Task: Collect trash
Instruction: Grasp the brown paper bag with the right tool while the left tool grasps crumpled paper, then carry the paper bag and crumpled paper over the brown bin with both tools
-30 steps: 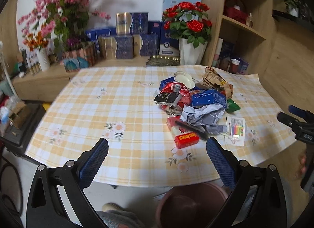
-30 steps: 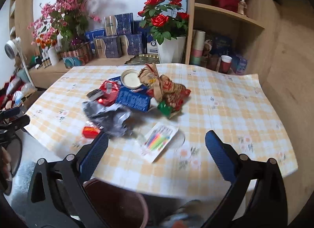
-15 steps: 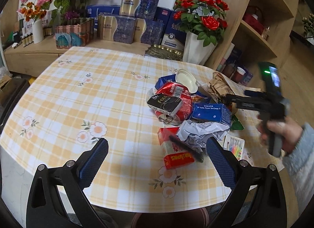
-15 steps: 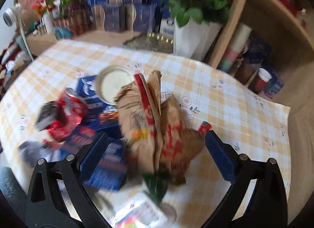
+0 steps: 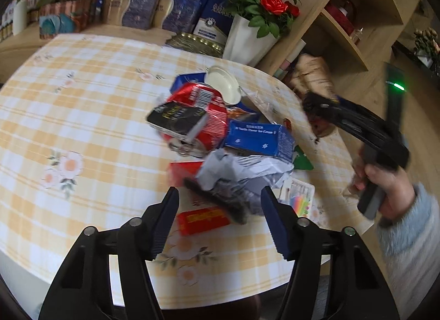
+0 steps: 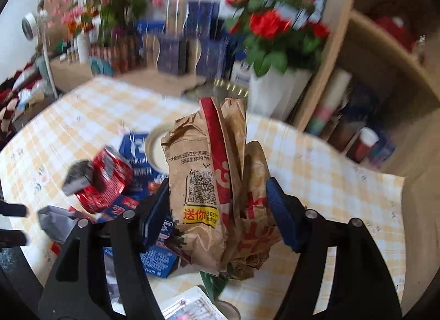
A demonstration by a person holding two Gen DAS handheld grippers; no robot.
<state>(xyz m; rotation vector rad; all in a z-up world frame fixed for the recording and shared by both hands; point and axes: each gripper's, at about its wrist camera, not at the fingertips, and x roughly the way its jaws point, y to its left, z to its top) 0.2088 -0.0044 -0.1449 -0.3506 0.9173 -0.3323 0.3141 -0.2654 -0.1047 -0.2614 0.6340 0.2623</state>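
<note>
The right gripper (image 6: 217, 207) has just been closing its jaws around the crumpled brown paper bag (image 6: 209, 182) beside the red can (image 6: 107, 179); whether the pads are pressing yet I cannot tell. The left gripper (image 5: 218, 221) has also just been closing, its jaws standing apart around the grey wrapper (image 5: 239, 174), which is lying in front of the can. The bag is likely crushing unevenly and slipping out, or dragging neighbouring litter off the table (image 5: 90, 116)

1. One brown paper bag (image 6: 209, 182).
2. One crushed red can (image 5: 203, 116).
3. One blue carton (image 5: 258, 139).
4. One round white lid (image 5: 222, 84).
5. One white pot of red roses (image 5: 258, 17).
</note>
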